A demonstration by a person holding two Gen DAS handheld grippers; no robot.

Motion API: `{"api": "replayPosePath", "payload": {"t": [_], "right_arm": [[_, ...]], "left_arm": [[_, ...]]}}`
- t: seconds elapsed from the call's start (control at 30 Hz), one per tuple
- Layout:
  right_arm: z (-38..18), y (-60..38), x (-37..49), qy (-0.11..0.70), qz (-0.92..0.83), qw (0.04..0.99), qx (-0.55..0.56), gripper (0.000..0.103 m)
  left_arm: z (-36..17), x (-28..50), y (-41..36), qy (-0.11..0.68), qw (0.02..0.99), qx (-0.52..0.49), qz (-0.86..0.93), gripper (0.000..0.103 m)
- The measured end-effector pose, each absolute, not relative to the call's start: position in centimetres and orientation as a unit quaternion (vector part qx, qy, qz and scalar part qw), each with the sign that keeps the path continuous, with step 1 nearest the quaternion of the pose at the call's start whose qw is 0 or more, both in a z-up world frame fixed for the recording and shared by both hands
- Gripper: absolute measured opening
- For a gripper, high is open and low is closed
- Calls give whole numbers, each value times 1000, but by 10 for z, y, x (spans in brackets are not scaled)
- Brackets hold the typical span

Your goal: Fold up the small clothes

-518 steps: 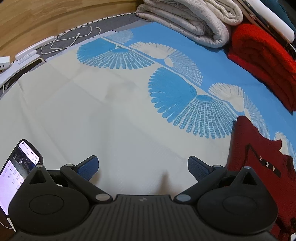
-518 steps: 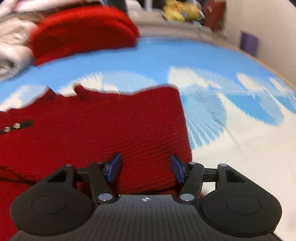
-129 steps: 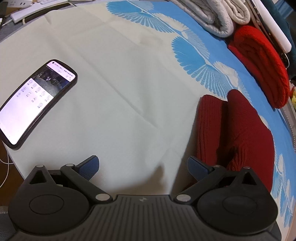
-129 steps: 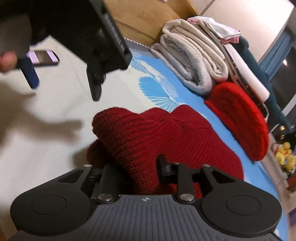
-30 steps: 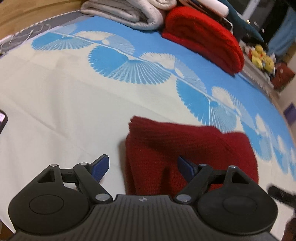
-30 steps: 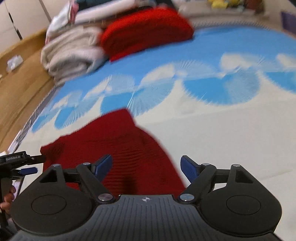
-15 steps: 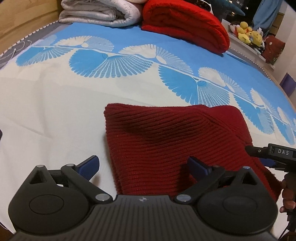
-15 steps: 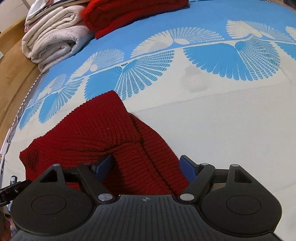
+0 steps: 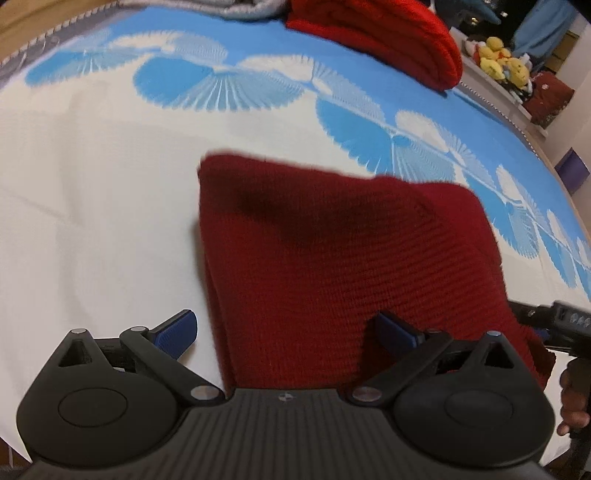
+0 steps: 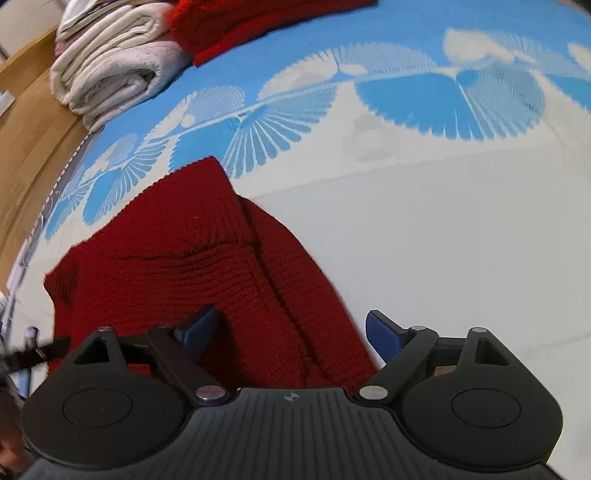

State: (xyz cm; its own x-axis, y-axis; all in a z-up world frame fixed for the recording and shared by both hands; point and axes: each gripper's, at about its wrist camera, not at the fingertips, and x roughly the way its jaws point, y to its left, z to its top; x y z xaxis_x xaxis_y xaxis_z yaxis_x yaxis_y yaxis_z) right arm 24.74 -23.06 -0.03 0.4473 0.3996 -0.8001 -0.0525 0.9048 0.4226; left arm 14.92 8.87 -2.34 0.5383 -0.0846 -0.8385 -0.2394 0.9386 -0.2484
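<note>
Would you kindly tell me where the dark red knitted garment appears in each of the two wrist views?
Left wrist view: the dark red knitted garment fills centre and lower right, between the open left tool.
Right wrist view: the garment lies lower left, reaching between the open right tool.
Shared landmark: the bright red folded blanket at the top.

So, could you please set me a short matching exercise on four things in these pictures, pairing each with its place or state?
Things:
1. dark red knit
2. bright red blanket
3. white bedding
4. left gripper

Places or states:
A. rolled up at the far edge, beside the bright red blanket
B. open, astride the near edge of the knit
C. folded, on the cream part of the cover
D. folded at the far edge, on the blue part

Pairs: 1-C, 2-D, 3-A, 4-B
</note>
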Motion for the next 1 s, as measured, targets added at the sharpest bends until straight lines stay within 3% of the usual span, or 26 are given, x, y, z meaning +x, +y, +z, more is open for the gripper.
{"api": "replayPosePath", "payload": {"t": [0.23, 0.33, 0.37, 0.4, 0.5, 0.8, 1.0], "right_arm": [[-6, -229, 255, 519, 160, 817, 192, 89], [-20, -230, 258, 527, 155, 805, 223, 90], [-18, -229, 257, 522, 159, 809, 219, 83], [-13, -226, 255, 515, 167, 814, 212, 67], [2, -215, 248, 498, 168, 835, 162, 34], [3, -219, 228, 475, 128, 855, 165, 27], [9, -236, 246, 448, 70, 873, 178, 23]], "left_arm": [[-47, 150, 113, 501, 810, -300, 52, 103], [-43, 153, 111, 495, 820, -283, 49, 102], [-39, 154, 108, 485, 829, -274, 45, 92], [-35, 153, 107, 476, 836, -269, 51, 77], [-26, 153, 108, 456, 845, -270, 66, 54], [-6, 207, 73, 450, 879, -148, 51, 49], [-3, 270, 54, 442, 885, -148, 1, 49]]}}
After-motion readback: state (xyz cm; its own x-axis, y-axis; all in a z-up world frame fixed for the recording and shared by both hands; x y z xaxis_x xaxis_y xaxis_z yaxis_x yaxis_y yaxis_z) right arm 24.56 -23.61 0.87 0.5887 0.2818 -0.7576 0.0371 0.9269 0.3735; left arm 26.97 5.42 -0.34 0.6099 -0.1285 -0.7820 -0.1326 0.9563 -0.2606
